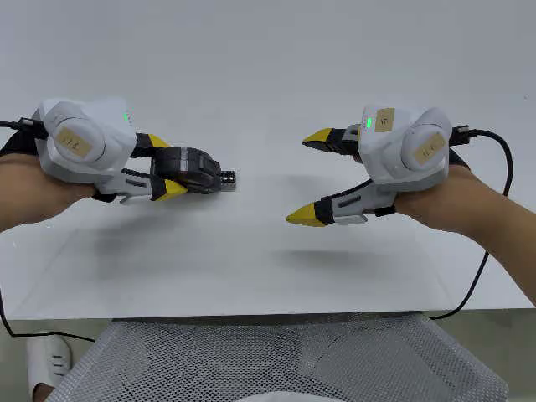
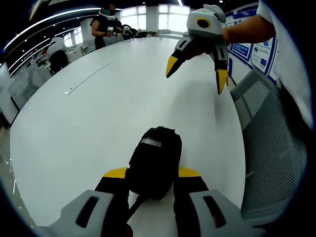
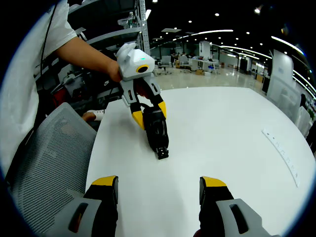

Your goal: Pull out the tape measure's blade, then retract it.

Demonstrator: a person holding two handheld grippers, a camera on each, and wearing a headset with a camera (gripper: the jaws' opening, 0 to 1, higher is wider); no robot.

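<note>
Your left gripper (image 1: 167, 165), a smooth white moulded shell w/ grey jaws & yellow wedge tips, is pinching the black rounded tape measure (image 1: 194, 170) across its flanks, one jaw each side. The case is a chunky, curved block in matt black plastic, w/ a glossier panel on top in the left gripper view. The blade is wound in, w/ just a small dark ribbed end tab (image 1: 228, 176) at the mouth.

Your right gripper (image 1: 310, 177) has the same white shell & yellow tips. Its jaws are spread wide w/ nothing between them, well apart from the tape measure & facing it.

The surface is a wide white table (image 1: 268, 276), smooth w/ a faint sheen & a curved edge in both gripper views. A thin pale strip (image 3: 281, 148) lies flat on it, far from both grippers. A grey mesh chair (image 1: 276, 360) sits at the near edge below you. A black cable (image 1: 507, 176) loops from the right gripper down past the table edge. The room is a big open-plan hall w/ rows of ceiling lights & bright windows, and other people (image 2: 106, 22) stand at the table's far end.

The tape measure's long axis runs left–right across the head view, in line w/ the left gripper's jaws, w/ the mouth & tab pointing at the right gripper. You can't tell whether its underside rests on the table or hangs just above.
</note>
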